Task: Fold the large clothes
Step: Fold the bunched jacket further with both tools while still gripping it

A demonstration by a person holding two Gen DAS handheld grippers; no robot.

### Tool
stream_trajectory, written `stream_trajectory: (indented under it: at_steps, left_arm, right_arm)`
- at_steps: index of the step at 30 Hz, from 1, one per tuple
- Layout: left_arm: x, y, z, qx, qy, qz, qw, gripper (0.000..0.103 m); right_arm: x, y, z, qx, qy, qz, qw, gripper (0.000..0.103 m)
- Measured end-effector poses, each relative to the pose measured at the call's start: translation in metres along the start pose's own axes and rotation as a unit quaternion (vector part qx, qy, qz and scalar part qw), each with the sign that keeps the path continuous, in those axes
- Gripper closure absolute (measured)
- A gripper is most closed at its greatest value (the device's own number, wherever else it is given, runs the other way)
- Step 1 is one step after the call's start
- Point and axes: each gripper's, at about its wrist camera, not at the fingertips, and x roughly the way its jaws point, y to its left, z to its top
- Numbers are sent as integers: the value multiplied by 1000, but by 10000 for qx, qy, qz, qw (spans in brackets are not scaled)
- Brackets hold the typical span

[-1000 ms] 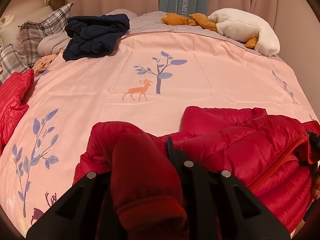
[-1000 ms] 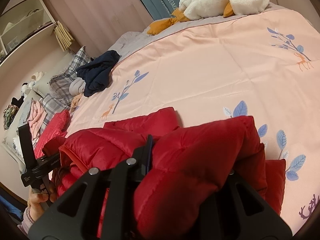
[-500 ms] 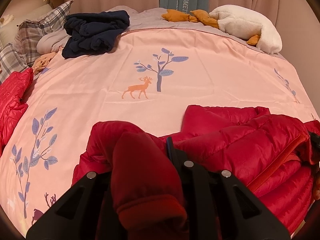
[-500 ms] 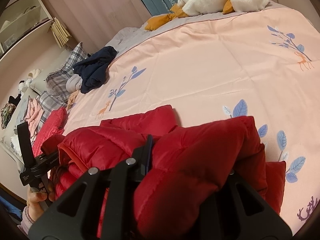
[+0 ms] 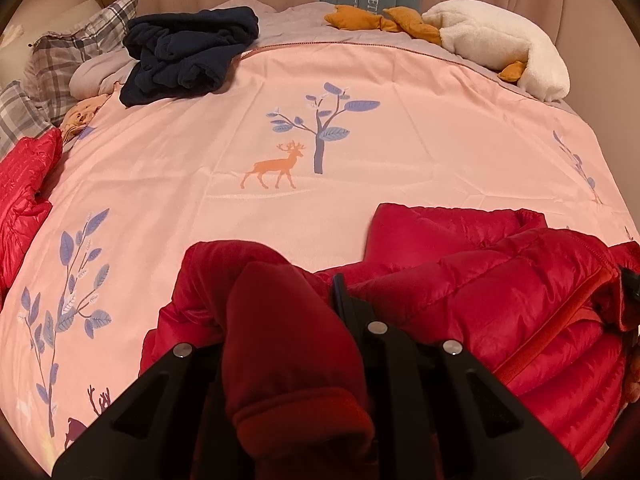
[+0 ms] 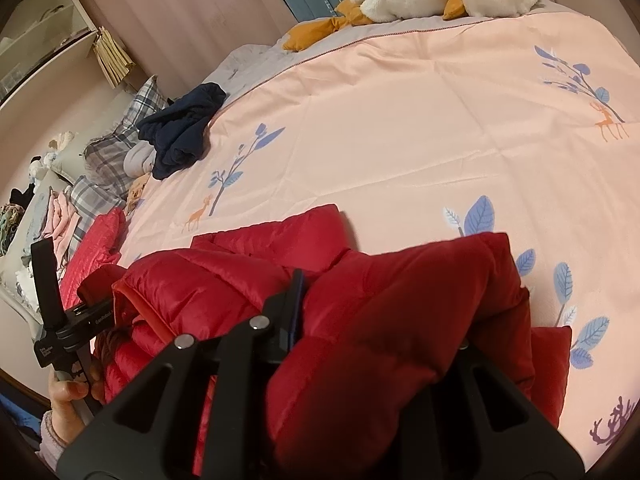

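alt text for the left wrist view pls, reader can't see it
The left gripper is shut on a sleeve of a red puffer jacket bunched on a pink bedspread printed with a deer and trees. Dark blue clothes and a white plush toy lie at the far edge.

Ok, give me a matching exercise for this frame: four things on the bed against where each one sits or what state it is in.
Things:
1. red jacket
2. navy garment
3. white plush
4. plaid pillow

Places or states:
A. far right corner of the bed
B. pinched in both claws, near edge
C. far left edge, beside the navy pile
D. crumpled heap at the far left of the pink cover

Pairs: 1-B, 2-D, 3-A, 4-C
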Motion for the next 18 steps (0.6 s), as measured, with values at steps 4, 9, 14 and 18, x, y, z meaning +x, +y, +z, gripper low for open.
stream_trajectory:
  at_steps: [4,9,14,18]
  left_arm:
    - [1,0,1,-3,24,1,10000,86]
    - [1,0,1,-2,34,2,10000,86]
    - [3,0,2,-3,70,10,10000,86]
    - [3,0,2,-23,94,16,10000,86]
  right_arm:
    - [1,0,0,4,17,-9,10000,84]
    - [3,0,1,11,54,-16,10000,84]
    - [3,0,2,16,80,-24,10000,83]
    - [3,1,2,23,74,-21,10000,82]
